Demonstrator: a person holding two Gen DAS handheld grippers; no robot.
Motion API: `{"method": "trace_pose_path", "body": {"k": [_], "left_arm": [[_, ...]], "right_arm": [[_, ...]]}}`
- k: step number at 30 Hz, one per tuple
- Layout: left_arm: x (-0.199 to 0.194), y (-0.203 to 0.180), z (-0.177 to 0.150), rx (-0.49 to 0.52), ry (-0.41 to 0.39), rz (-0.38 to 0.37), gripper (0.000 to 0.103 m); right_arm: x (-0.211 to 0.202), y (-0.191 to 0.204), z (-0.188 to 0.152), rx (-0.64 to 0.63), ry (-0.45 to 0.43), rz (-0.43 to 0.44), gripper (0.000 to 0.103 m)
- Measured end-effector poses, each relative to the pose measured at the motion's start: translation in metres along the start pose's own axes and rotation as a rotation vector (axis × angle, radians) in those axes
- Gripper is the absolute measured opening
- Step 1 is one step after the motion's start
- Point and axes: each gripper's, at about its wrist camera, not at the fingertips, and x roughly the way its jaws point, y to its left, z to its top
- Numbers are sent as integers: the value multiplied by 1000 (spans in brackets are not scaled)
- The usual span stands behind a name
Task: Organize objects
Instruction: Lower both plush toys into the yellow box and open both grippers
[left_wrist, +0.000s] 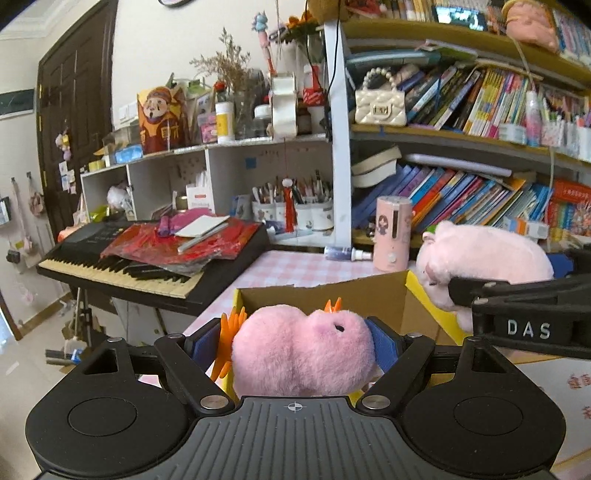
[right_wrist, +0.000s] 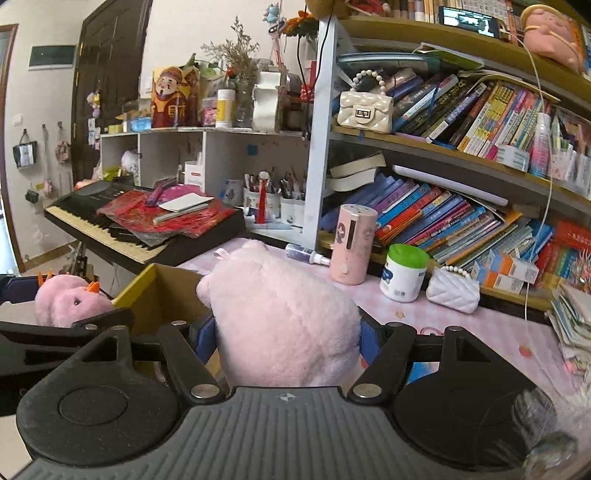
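My left gripper (left_wrist: 297, 345) is shut on a pink plush toy with orange spikes (left_wrist: 301, 350) and holds it over the near edge of an open cardboard box (left_wrist: 354, 295). My right gripper (right_wrist: 286, 339) is shut on a larger pale pink plush pig (right_wrist: 284, 314), held just right of the box (right_wrist: 162, 291). The pig also shows in the left wrist view (left_wrist: 484, 258), beyond the box's right wall. The spiked toy shows in the right wrist view (right_wrist: 70, 301), left of the box.
The box stands on a desk with a pink checked cloth (left_wrist: 284, 267). On it are a pink cylinder (right_wrist: 352, 245), a white jar with green lid (right_wrist: 404, 273), a white quilted pouch (right_wrist: 452, 290) and a spray bottle (right_wrist: 304, 254). A keyboard (left_wrist: 147, 258) is left; bookshelves (right_wrist: 461, 184) behind.
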Motion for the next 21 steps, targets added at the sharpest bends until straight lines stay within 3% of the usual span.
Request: {"method": "trace_pose_path", "body": {"k": [10, 21], "left_arm": [[49, -14, -7, 47, 110, 26, 82], [78, -23, -18, 74, 198, 38, 83]], "right_arm": [[62, -9, 8, -20, 63, 73, 70], [120, 5, 4, -91, 225, 191, 70]]}}
